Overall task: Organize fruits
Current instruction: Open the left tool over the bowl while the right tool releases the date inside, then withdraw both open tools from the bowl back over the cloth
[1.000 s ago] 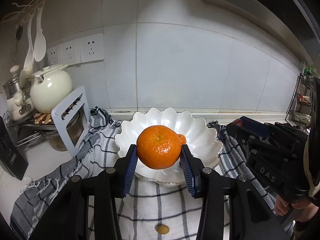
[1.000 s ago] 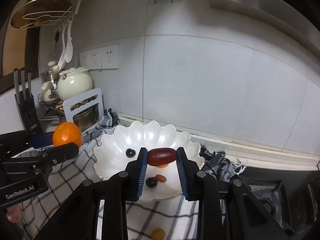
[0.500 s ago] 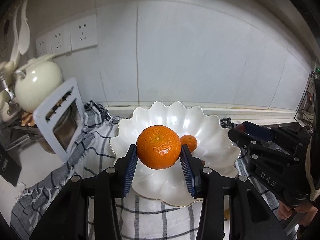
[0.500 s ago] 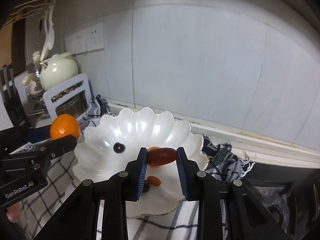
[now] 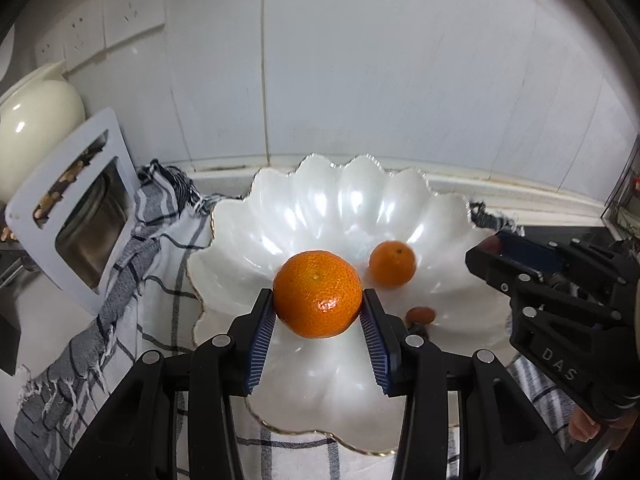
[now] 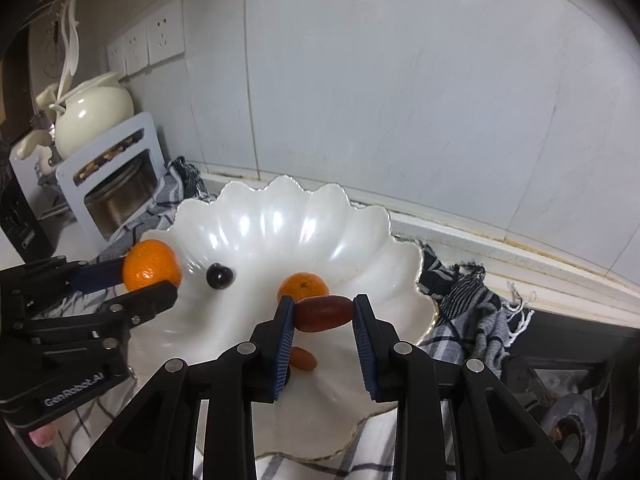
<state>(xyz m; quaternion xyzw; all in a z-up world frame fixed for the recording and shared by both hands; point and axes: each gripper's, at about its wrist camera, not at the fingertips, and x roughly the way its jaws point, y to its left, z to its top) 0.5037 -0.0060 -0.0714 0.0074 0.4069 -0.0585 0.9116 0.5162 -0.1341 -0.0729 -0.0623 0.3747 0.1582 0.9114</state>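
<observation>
My left gripper (image 5: 318,308) is shut on a large orange mandarin (image 5: 318,294) and holds it above the left part of the white scalloped bowl (image 5: 320,192). My right gripper (image 6: 323,314) is shut on a dark red date (image 6: 323,313) above the bowl's (image 6: 280,200) right part. In the bowl lie a small mandarin (image 5: 392,263), also in the right wrist view (image 6: 302,286), a dark round fruit (image 6: 219,276) and a small orange fruit (image 6: 303,359). Each gripper shows in the other's view, the right one (image 5: 496,252) and the left one (image 6: 150,276).
The bowl stands on a checked cloth (image 5: 152,264) against the tiled wall. A white rack with a metal pot (image 6: 116,184) and a cream jar (image 6: 92,112) stand at the left. A stove burner (image 6: 568,420) is at the right.
Both grippers have moved forward and down over the bowl, each keeping hold of its fruit. The bowl fills more of both views.
</observation>
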